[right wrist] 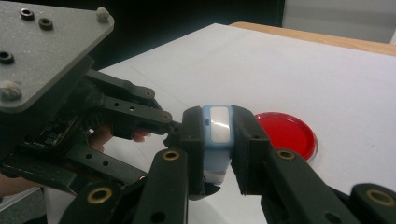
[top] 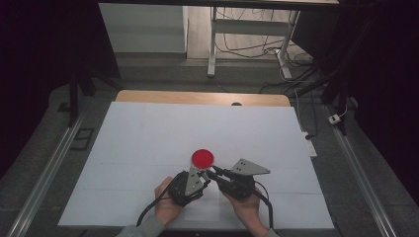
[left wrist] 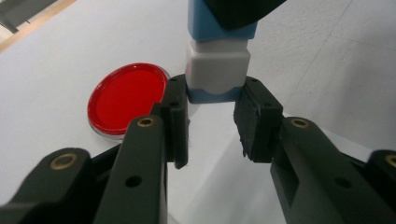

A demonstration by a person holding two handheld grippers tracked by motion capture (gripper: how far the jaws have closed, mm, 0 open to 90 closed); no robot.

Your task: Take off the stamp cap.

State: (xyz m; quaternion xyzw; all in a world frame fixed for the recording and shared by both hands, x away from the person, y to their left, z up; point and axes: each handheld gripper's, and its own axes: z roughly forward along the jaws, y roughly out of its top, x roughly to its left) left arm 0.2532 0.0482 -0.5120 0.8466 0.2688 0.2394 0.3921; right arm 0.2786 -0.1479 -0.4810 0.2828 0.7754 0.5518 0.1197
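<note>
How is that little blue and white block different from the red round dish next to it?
The blue and white block is boxy with rounded corners and two-coloured; the red dish is flat, round and a single colour. The block is clamped between the jaws of both the left gripper and the right gripper, while the dish lies untouched on the white table. Both are small and look like plastic.

There is one red round dish on the white table, near the front edge. There is one small blue and white block. There are two grippers, one left gripper and one right gripper.
</note>
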